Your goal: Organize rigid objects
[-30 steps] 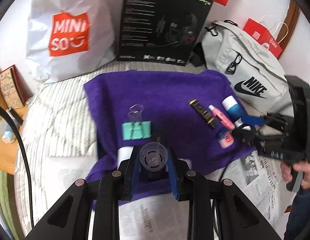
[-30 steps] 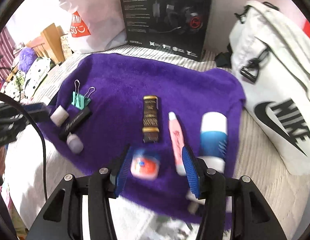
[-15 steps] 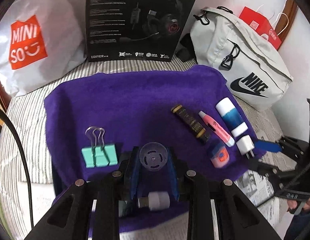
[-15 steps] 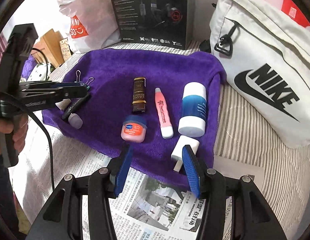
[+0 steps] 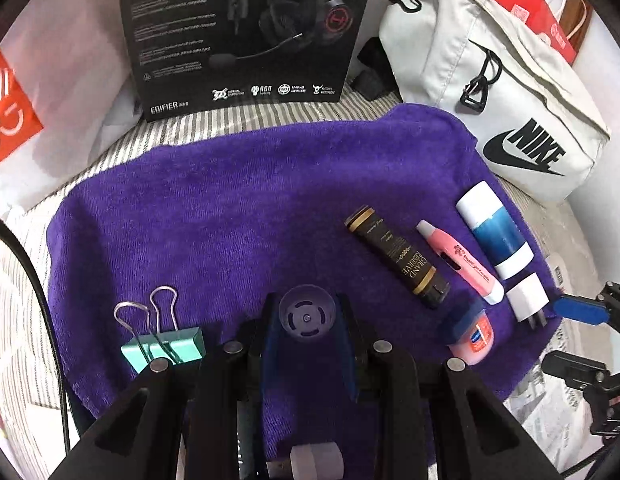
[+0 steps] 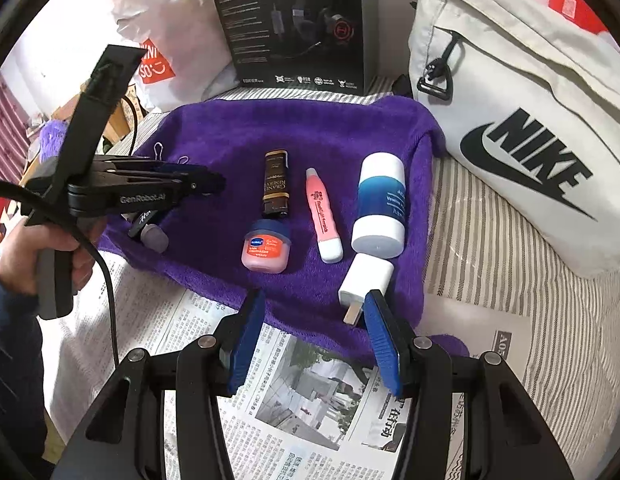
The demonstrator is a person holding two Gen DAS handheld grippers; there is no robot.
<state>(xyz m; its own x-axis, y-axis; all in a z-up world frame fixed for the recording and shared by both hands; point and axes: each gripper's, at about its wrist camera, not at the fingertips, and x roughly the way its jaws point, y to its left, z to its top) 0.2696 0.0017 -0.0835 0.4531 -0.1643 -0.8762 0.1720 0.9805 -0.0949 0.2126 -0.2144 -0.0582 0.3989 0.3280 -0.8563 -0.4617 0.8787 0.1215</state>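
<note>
Bedding in grey stripes [image 6: 490, 216] carries everything; newspaper [image 6: 310, 400] covers its near part. Purple towel [image 5: 230, 208] on top serves as the sorting mat, likely to stop hard items rolling. Nike bag [image 6: 530, 140] and headset box [image 5: 246, 32] stand behind it, out of the work zone.

Right end of towel: blue-white bottle [image 6: 380, 204], pink tube [image 6: 324, 216], dark gold-banded tube [image 6: 276, 182] lie side by side, roughly parallel, so looks like the sorted row. White plug adapter [image 6: 364, 280] and pink jar [image 6: 266, 246] sit just in front of that row. Teal binder clip [image 5: 164, 346] lies well apart on the left.

Left gripper [image 5: 306, 320]: fingers nearly closed, pinching a small translucent purple cap [image 5: 308, 312], held above the towel's near edge, probably in transit to a slot.

Right gripper [image 6: 314, 340]: fingers partly open, nothing between them, hovering over the newspaper just short of the adapter.
</note>
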